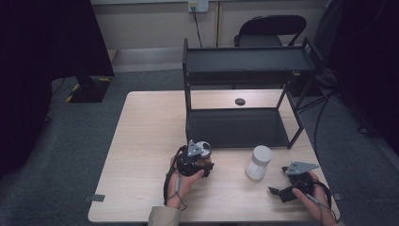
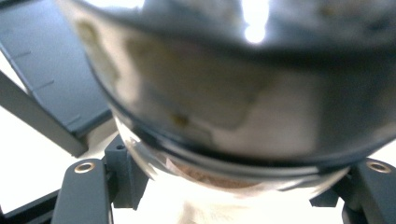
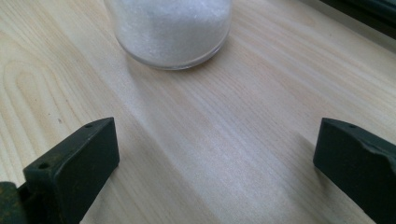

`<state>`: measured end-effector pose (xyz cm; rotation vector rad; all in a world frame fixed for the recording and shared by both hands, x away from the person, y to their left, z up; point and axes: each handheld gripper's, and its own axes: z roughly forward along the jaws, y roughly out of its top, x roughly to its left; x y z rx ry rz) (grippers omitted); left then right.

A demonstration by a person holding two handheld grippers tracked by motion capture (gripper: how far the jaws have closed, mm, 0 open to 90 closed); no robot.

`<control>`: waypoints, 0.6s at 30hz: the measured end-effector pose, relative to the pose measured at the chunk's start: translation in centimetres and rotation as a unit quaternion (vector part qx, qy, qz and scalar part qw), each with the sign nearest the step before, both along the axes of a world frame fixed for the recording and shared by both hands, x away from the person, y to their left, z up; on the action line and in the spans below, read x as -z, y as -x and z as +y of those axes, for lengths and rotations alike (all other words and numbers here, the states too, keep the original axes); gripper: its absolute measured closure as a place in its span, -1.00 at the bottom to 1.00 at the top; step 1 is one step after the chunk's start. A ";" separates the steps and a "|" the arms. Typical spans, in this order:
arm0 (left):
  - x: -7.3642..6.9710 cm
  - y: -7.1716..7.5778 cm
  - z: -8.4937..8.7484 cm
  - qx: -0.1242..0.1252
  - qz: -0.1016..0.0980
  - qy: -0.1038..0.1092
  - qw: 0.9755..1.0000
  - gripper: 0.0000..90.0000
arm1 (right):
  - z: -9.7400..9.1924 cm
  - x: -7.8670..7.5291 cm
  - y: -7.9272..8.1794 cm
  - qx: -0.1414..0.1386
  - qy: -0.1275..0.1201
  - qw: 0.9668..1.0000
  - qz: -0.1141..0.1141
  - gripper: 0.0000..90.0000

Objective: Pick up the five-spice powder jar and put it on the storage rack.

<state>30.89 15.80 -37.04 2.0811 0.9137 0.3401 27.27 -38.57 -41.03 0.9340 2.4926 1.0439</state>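
Observation:
My left gripper (image 1: pixel 199 159) is shut on a glass jar (image 1: pixel 204 149) with brownish contents and a pale lid, held just above the table in front of the black rack. In the left gripper view the jar (image 2: pixel 224 93) looms very close, and the gripper (image 2: pixel 229 186) has a jaw on each side of it. A second jar (image 1: pixel 259 162), clear with white granules and a white lid, stands on the table at the front right. My right gripper (image 1: pixel 277 180) is open, low over the wood just right of that jar. The right gripper view shows the white jar (image 3: pixel 173 32) ahead of the spread gripper (image 3: pixel 219 149), apart from it.
A black two-tier rack (image 1: pixel 240 125) stands at the table's (image 1: pixel 146 141) back centre, both shelves bare. A small black disc (image 1: pixel 240 101) lies on the wood behind its lower shelf. A folding chair (image 1: pixel 270 28) stands beyond the table. The rack's lower shelf (image 2: pixel 51 84) is near the held jar.

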 end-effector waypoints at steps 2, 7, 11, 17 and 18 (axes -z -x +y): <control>-0.5 -0.3 -0.2 0.004 0.002 0.000 1.000 -0.33 | 0.0 0.0 0.0 0.000 0.000 1.000 0.000 -1.00; -1.7 -1.2 -0.5 0.013 0.005 -0.002 1.000 -0.33 | 0.0 0.0 0.0 0.000 0.000 1.000 0.000 -1.00; -2.5 -1.8 -0.9 0.018 0.005 -0.005 1.000 -0.33 | 0.0 0.0 0.0 0.000 0.000 1.000 0.000 -1.00; -3.4 -2.3 -1.5 0.021 0.000 -0.011 1.000 -0.33 | 0.0 0.0 0.0 0.000 0.000 1.000 0.000 -1.00; -3.6 -2.4 -1.7 0.021 -0.002 -0.013 1.000 -0.33 | 0.0 0.0 0.0 0.000 0.000 1.000 0.000 -1.00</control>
